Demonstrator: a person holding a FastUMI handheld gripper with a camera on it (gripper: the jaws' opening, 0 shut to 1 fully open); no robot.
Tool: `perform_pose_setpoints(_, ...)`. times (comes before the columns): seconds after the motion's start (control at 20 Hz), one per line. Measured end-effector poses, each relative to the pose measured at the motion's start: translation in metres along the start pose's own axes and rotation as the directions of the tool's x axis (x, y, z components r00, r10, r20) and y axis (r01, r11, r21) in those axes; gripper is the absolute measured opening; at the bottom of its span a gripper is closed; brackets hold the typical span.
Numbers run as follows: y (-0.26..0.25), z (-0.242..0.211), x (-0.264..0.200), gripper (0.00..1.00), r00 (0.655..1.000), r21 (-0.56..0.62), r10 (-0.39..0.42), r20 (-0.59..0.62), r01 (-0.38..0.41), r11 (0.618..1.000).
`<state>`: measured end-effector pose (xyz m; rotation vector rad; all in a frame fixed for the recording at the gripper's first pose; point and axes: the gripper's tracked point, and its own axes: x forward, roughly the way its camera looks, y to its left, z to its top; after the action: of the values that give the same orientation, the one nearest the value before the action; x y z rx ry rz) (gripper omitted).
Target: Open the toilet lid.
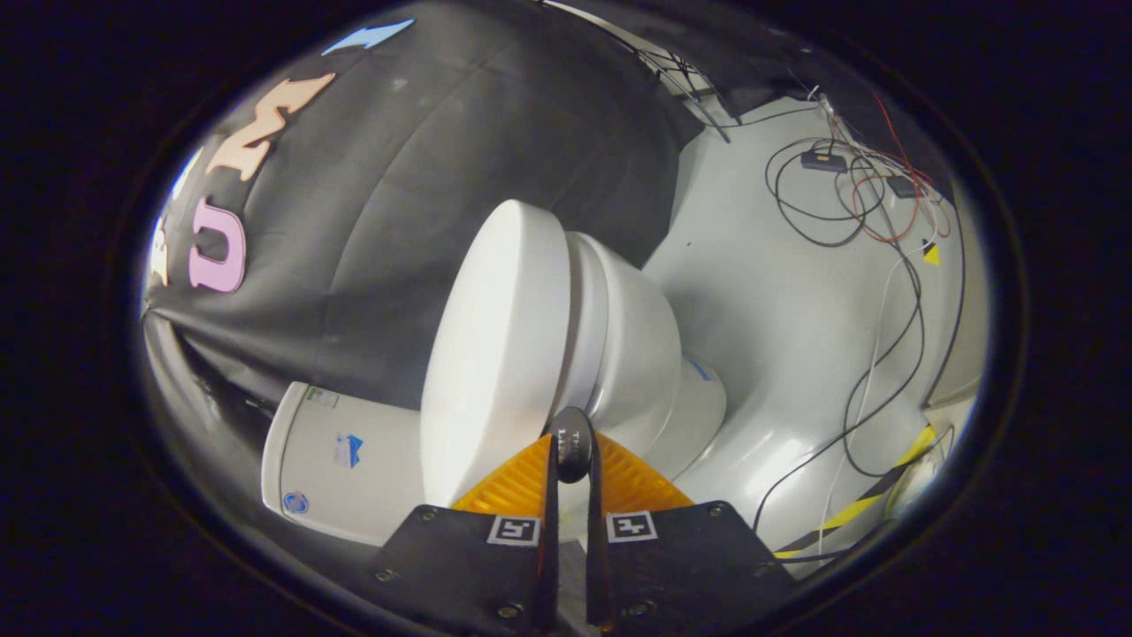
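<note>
**Gripper view: tool pinched on a small dark knob at the toilet lid's edge**

Gripper view looks along the tool (573, 456), whose two fingers stand close together, only a narrow slot between them. A small dark rounded piece (572, 442) sits in that slot at the fingertips, and both fingers seem to press on it. It lies against the near rim of the toilet lid (495, 354); whether it is fixed to the lid I cannot tell.

The toilet lid is white, smooth and oval, glossy, with its broad outer face turned left of the fingers. It stands apart from the seat (588, 327), which shows just right of it as a white ring, with the rounded white bowl (641, 354) beyond the fingers and to their right. What is inside the bowl is hidden by the lid and seat.

Left of the tool, past the lid, lies the white cistern (340, 460), carrying small stickers. Black cloth hangs behind it. Right of the tool, the pale floor (778, 301) carries loose black, white and red cables (849, 203) and a yellow-and-black striped tape (871, 495).
</note>
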<state>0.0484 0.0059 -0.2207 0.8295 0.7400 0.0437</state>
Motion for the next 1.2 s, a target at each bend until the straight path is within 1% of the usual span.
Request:
perform_pose_setpoints(0.1,0.001,0.002,-0.001,0.08,1.0,-0.048,-0.009,-0.005,0.009,0.999)
perform_pose_setpoints(0.2,0.001,0.0,-0.002,0.08,1.0,-0.103,-0.026,-0.009,0.025,0.994)
perform_pose_setpoints(0.25,0.003,-0.002,-0.003,0.09,1.0,-0.108,-0.026,-0.014,0.024,0.994)
perform_pose_setpoints(0.5,0.005,-0.004,-0.003,0.07,0.998,-0.033,0.031,-0.045,-0.033,0.999)
perform_pose_setpoints(0.55,0.004,-0.006,-0.003,0.07,0.998,-0.038,0.033,-0.051,-0.035,0.999)
perform_pose_setpoints(0.6,-0.001,-0.017,0.001,0.07,0.999,-0.042,0.021,-0.041,-0.023,0.999)
perform_pose_setpoints(0.65,-0.003,0.001,-0.011,0.04,0.999,0.006,0.022,-0.039,-0.022,1.0)
perform_pose_setpoints(0.7,-0.003,-0.001,-0.003,0.02,0.999,0.05,0.031,-0.034,-0.03,0.998)
perform_pose_setpoints(0.75,0.0,-0.002,0.0,0.02,0.999,0.073,0.033,-0.032,-0.03,0.997)
perform_pose_setpoints(0.8,0.001,-0.004,0.0,0.01,0.999,0.075,0.031,-0.033,-0.029,0.997)
perform_pose_setpoints(0.95,0.004,-0.004,-0.004,0.01,0.999,0.002,-0.003,-0.038,0.003,1.0)
perform_pose_setpoints(1.1,0.02,0.002,-0.011,0.01,1.0,-0.037,0.01,-0.016,-0.01,0.999)
perform_pose_setpoints(1.2,0.027,0.006,-0.016,0.01,1.0,-0.09,0.013,0.002,-0.013,0.996)
